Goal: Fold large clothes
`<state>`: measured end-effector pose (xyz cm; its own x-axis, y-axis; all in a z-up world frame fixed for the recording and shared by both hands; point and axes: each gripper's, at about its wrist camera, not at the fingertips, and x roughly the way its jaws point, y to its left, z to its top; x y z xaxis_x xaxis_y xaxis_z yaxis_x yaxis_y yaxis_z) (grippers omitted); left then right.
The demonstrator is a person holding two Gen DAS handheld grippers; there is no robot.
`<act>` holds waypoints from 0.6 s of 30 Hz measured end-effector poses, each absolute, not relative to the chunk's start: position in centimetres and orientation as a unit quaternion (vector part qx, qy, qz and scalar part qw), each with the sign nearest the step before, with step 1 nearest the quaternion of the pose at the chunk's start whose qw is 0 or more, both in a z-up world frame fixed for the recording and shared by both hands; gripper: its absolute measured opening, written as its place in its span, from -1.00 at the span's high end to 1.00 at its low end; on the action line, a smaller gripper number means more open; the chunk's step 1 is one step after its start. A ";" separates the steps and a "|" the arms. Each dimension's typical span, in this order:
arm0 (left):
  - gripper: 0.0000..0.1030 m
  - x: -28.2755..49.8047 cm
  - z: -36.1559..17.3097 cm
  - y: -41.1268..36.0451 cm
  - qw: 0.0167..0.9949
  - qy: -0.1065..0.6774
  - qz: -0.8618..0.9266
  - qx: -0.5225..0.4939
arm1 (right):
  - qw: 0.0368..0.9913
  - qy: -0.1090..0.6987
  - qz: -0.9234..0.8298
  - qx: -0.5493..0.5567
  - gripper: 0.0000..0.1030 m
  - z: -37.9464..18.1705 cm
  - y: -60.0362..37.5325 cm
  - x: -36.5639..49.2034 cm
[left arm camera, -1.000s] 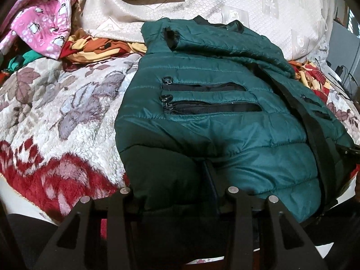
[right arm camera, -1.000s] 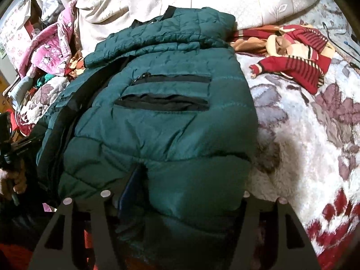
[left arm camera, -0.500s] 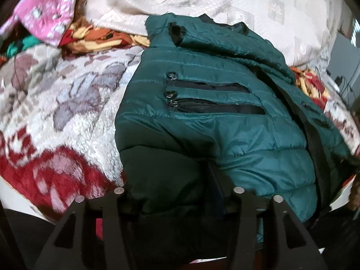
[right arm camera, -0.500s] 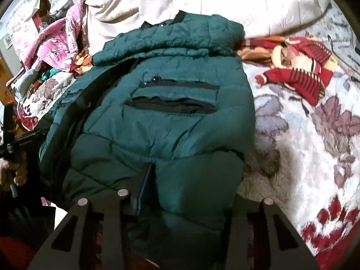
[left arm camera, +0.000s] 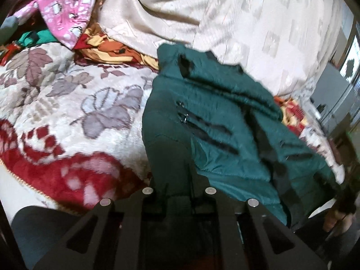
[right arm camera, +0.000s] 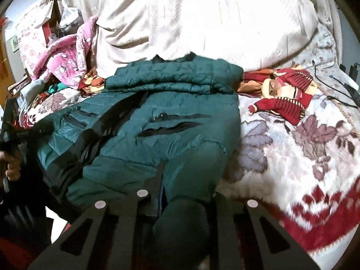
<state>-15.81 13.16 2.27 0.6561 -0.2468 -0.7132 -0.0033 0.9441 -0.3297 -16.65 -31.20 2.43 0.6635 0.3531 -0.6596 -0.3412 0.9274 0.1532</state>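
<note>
**Hem pinched both sides, fold-up pending**

Clamping the near hem: left gripper [left arm camera: 177, 193] had its jaws pinched fully onto the dark bottom band of the green jacket [left arm camera: 225, 121], fabric bunched between the fingers. Right gripper [right arm camera: 177, 193] was clamped narrow on the other hem corner, a fold of jacket [right arm camera: 180, 121] bulging up between its fingers.

Jacket lay front-up on the floral blanket [left arm camera: 67, 112], collar end far, against the cream bedding [left arm camera: 202, 22]; pockets and centre placket faced up. Red knit garment [right arm camera: 290, 103] sat apart on the blanket, to the jacket's side; pink garment [left arm camera: 65, 11] lay far off near the opposite side.

Judgement: this was the hem-to-collar fold. To do it clean: keep both grips level and spaced so the hem stays taut, carry it over toward the collar, and land square. Puffy fill may slip, so don't relax early.
</note>
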 end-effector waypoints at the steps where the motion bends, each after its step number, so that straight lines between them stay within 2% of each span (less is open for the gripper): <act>1: 1.00 -16.2 2.8 13.5 0.898 0.405 -0.070 -0.157 | 0.912 0.365 0.190 0.011 0.68 2.7 -31.1 -17.2; 9: 1.00 -20.5 5.0 14.1 0.896 0.399 -0.093 -0.173 | 0.909 0.366 0.193 0.048 0.68 5.5 -32.4 -21.4; 18: 1.00 -24.2 7.4 13.7 0.904 0.386 -0.102 -0.155 | 0.916 0.342 0.207 0.036 0.68 8.8 -32.9 -25.5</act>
